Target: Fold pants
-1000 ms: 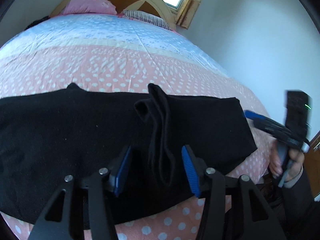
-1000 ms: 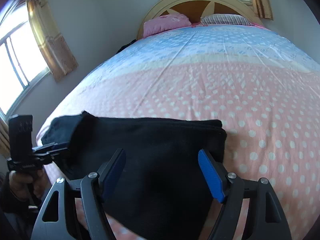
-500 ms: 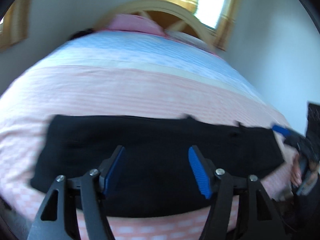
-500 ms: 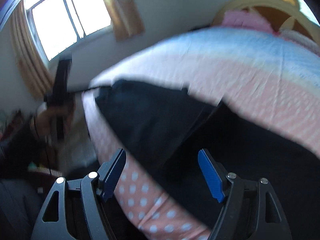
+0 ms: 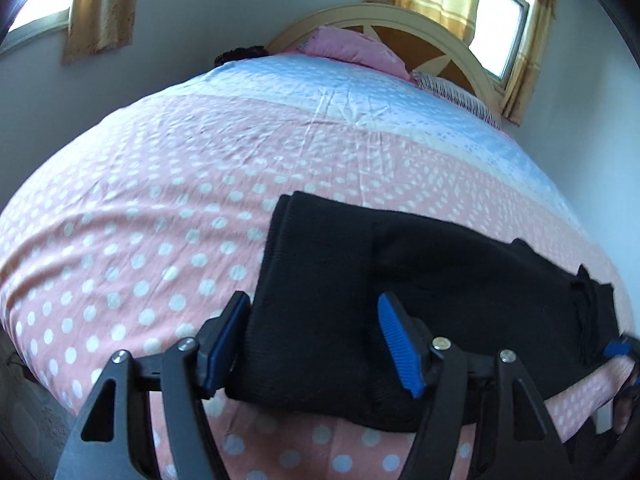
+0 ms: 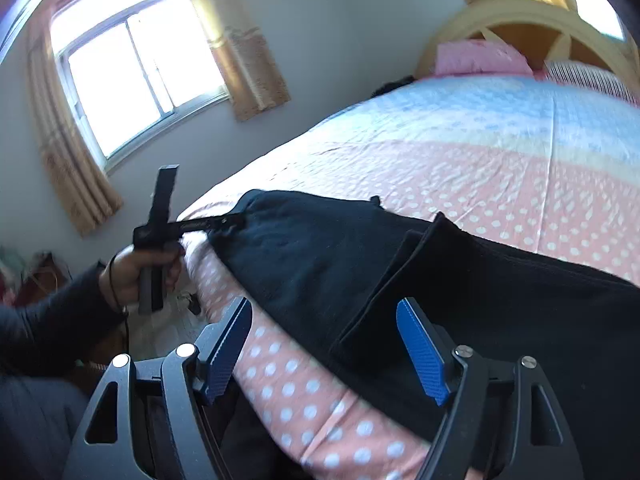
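Pants flat on bed, near edge, already doubled over. Left tool wide, straddling fold end at 6 o'clock, ready to pinch. Right tool wide, holding nothing, over hem layer.

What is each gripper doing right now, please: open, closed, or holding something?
Left gripper: open, fingers on either side of the black pants' folded end, gripping nothing.
Right gripper: open, over the pants at the bed edge, holding nothing.
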{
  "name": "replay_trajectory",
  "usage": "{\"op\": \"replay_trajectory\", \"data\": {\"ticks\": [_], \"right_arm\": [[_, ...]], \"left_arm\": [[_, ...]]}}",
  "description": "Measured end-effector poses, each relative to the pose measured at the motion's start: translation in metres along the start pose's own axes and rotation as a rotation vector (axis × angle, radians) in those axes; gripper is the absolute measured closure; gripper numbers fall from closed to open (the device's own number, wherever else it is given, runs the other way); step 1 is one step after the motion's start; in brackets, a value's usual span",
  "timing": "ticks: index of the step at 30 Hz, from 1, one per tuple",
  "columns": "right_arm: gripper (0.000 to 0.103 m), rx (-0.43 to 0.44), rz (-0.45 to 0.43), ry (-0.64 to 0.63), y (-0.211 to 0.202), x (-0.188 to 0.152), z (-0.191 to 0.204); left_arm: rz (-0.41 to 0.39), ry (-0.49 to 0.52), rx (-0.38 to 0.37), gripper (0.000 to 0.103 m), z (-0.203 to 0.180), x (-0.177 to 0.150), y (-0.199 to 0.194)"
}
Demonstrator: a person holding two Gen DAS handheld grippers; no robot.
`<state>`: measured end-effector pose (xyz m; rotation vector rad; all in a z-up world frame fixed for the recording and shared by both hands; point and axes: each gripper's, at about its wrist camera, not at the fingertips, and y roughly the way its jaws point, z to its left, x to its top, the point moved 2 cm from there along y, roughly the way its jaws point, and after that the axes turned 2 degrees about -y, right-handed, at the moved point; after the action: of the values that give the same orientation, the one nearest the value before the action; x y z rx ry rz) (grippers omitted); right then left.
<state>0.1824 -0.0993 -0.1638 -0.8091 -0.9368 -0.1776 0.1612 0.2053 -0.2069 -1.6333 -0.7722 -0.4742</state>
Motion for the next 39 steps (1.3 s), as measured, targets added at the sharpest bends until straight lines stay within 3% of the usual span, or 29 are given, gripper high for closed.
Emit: {"op": "replay_trajectory", "data": {"ticks": [2, 4, 6, 8, 12, 21, 23, 26, 27, 29, 31, 33, 35, 36, 37, 39], "right_arm": [[0.027, 0.019, 0.044, 0.006, 0.015, 0.0, -0.001], [0.027, 0.007, 0.168, 0.007, 0.041, -0.004, -0.001], [0.027, -0.041, 0.134, -0.055, 0.036, -0.005, 0.01], [0.027, -0.004, 0.117, -0.035, 0.024, -0.005, 0.014], [0.027, -0.034, 0.04, -0.042, -0.008, -0.008, 0.016], [0.027, -0.07, -0.051, 0.044, -0.035, -0.013, -0.01], [0.027, -0.075, -0.049, 0.05, -0.034, -0.013, -0.012], [0.027, -0.082, -0.048, 0.046, -0.033, -0.015, -0.014], [0.027, -0.084, -0.048, 0.046, -0.033, -0.015, -0.014], [0.027, -0.085, -0.051, 0.047, -0.033, -0.015, -0.014], [0.027, -0.089, -0.056, 0.05, -0.034, -0.015, -0.015], [0.027, -0.093, -0.062, 0.053, -0.035, -0.014, -0.016], [0.027, -0.101, -0.073, 0.059, -0.038, -0.013, -0.017], [0.027, -0.106, -0.082, 0.063, -0.04, -0.012, -0.018], [0.027, -0.11, -0.092, 0.065, -0.043, -0.011, -0.019], [0.027, -0.124, -0.11, 0.066, -0.051, -0.008, -0.021]], "left_arm": [[0.0, 0.001, 0.012, 0.034, -0.002, 0.002, 0.002], [0.001, -0.014, 0.013, 0.033, -0.001, 0.004, 0.002], [0.006, -0.012, 0.015, 0.033, -0.002, 0.005, 0.003], [0.012, -0.006, 0.011, 0.033, -0.002, 0.006, 0.005], [0.027, -0.001, -0.01, 0.032, -0.003, 0.007, 0.007], [0.044, -0.021, -0.045, 0.056, 0.008, 0.009, 0.004], [0.046, -0.038, -0.07, 0.078, 0.009, 0.011, 0.0], [0.049, -0.015, -0.06, 0.08, 0.004, 0.013, -0.004], [0.048, -0.01, -0.053, 0.078, 0.003, 0.014, -0.003], [0.036, -0.008, -0.007, 0.056, 0.005, 0.013, 0.0], [0.023, 0.011, 0.067, 0.026, 0.007, 0.011, 0.001], [0.013, 0.007, 0.086, 0.021, 0.011, 0.011, 0.001], [0.028, 0.008, 0.034, 0.026, 0.013, 0.009, 0.003], [0.026, 0.016, 0.017, 0.037, 0.013, 0.008, 0.003], [0.034, 0.022, -0.021, 0.058, 0.01, 0.007, 0.003], [0.048, 0.02, -0.062, 0.075, 0.005, 0.009, 0.002]]}}
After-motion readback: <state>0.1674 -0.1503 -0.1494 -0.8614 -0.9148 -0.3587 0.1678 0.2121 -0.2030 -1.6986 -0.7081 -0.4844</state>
